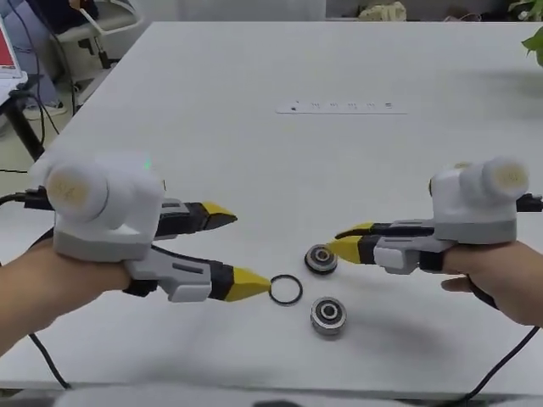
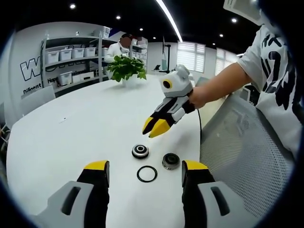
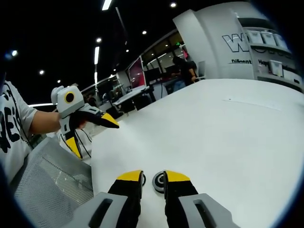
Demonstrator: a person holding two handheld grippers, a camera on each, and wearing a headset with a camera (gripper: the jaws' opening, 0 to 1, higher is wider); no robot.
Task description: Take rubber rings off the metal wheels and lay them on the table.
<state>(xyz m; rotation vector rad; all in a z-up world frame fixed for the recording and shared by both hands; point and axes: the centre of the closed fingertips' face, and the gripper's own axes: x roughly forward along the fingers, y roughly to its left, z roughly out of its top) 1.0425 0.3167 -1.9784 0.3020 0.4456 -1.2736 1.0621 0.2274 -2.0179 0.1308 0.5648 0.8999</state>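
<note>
Two small metal wheels lie on the white table (image 1: pixel 254 127). The farther wheel (image 1: pixel 321 259) (image 2: pixel 140 151) has a black outer band; the nearer wheel (image 1: pixel 327 315) (image 2: pixel 170 161) looks grey at its rim. A loose black rubber ring (image 1: pixel 285 290) (image 2: pixel 147 174) lies flat beside them. My left gripper (image 1: pixel 240 251) (image 2: pixel 146 165) is open, its lower tip just left of the ring. My right gripper (image 1: pixel 342 240) (image 3: pixel 153 176) hovers right of the farther wheel (image 3: pixel 159 181), its jaws a narrow gap apart and holding nothing.
A pale strip (image 1: pixel 341 108) lies farther back on the table. A potted plant (image 2: pixel 126 69) stands at the far end. A mesh chair back (image 2: pixel 247 156) is close to the near edge. Cables trail from both grippers.
</note>
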